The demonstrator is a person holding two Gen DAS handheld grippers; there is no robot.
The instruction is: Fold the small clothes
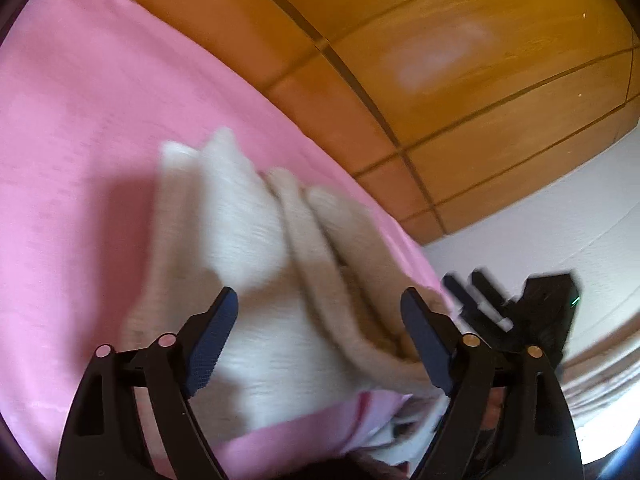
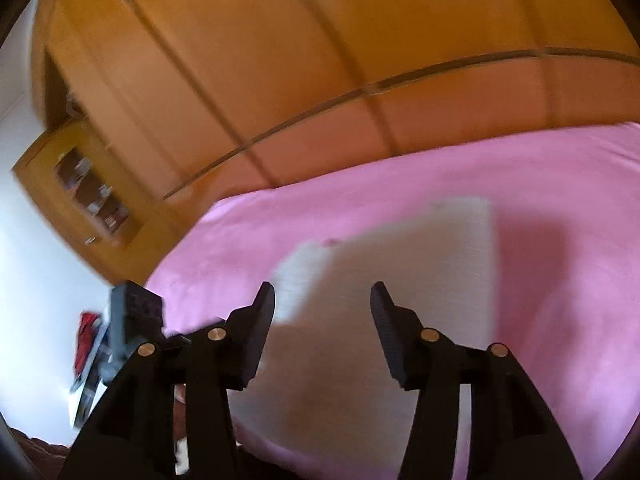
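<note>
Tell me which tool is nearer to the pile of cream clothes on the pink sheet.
Hard to say. The left tool hangs open above the cream clothes, and the right tool, also open, hangs above the same pale cloth. Neither touches it.

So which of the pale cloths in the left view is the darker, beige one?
The rumpled cloth on the right, bunched in ridges toward the right finger. The flatter cloth left of it is whiter.
</note>
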